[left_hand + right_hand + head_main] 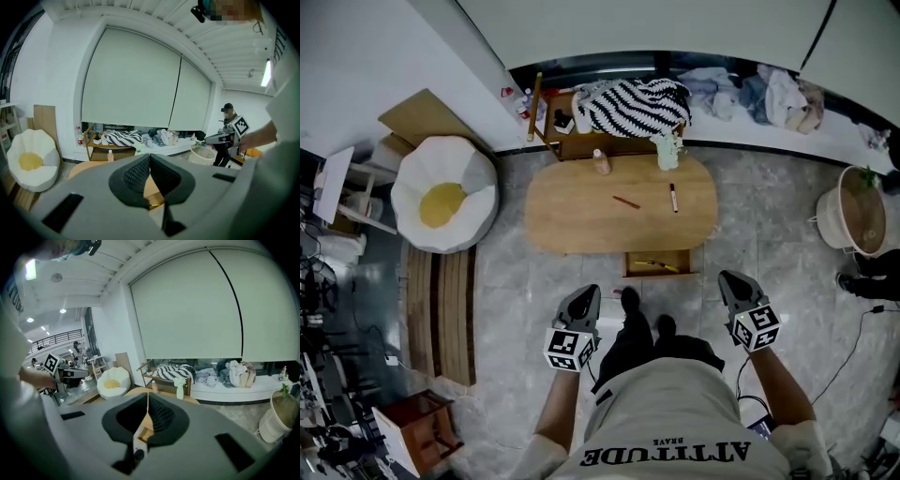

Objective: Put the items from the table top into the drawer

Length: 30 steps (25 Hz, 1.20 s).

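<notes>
Right now we are holding both grippers low in front of us, short of the table (572,217), and both are empty. The left gripper (584,302) is showing its pads pressed together at the tips with nothing between them, and the right gripper (734,286) is closed on nothing in the same way. Everything we are after is lying ahead of them, beyond the drawer (630,263). It is standing pulled out from the near edge of the table toward us, roughly midway between the two grippers, and a yellow thing (661,267) is already lying in it. On the top, the pen (625,201) is lying near the middle, slanting, with its long axis running mostly across our view, and it is sitting nearer the left gripper. The marker (673,197) is lying to the right of it, apart from it. Its long axis is pointing almost straight away from us, and it is lying directly beyond the drawer and nearer the right gripper. The bottle (601,161) and the vase (667,150) are standing upright at the far edge, the bottle toward the left and the vase toward the right. We are judging the marker to be the right hand's reach, with the jaws opening and then closing side to side across its narrow width, and the pen to be the left hand's.
</notes>
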Each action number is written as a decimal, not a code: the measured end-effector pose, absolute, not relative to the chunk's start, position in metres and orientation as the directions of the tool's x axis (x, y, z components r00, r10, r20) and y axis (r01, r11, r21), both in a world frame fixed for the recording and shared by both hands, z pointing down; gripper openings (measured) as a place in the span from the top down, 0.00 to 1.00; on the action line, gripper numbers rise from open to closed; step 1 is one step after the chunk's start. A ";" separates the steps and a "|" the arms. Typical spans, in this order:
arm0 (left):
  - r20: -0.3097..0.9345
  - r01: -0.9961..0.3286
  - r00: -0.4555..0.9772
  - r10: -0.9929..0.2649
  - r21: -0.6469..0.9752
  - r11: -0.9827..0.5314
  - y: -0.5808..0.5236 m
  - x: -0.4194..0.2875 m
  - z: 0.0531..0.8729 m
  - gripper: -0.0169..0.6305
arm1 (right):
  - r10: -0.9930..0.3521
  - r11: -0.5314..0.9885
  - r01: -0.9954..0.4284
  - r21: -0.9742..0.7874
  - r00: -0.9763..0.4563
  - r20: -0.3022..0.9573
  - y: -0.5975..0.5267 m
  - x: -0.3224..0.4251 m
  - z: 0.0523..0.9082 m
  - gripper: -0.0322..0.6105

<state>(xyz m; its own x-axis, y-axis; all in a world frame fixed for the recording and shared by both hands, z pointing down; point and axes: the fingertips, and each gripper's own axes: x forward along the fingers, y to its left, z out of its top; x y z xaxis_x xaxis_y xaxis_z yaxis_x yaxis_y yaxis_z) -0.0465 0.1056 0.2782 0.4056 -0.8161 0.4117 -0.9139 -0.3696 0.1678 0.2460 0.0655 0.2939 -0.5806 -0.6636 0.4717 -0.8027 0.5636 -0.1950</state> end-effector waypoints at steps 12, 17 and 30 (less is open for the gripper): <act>0.440 -0.874 0.484 -0.756 0.207 -0.439 0.032 -0.095 0.320 0.94 | -0.631 0.554 -0.811 -0.187 -0.556 0.541 0.010 0.172 0.326 0.92; 0.453 -0.865 0.499 -0.739 0.211 -0.455 -0.002 -0.119 0.350 0.94 | -0.618 0.561 -0.807 -0.185 -0.557 0.554 -0.021 0.136 0.354 0.92; 0.495 -0.834 0.549 -0.673 0.276 -0.477 -0.037 -0.137 0.424 0.94 | -0.592 0.513 -0.840 -0.176 -0.494 0.636 -0.064 0.116 0.428 0.92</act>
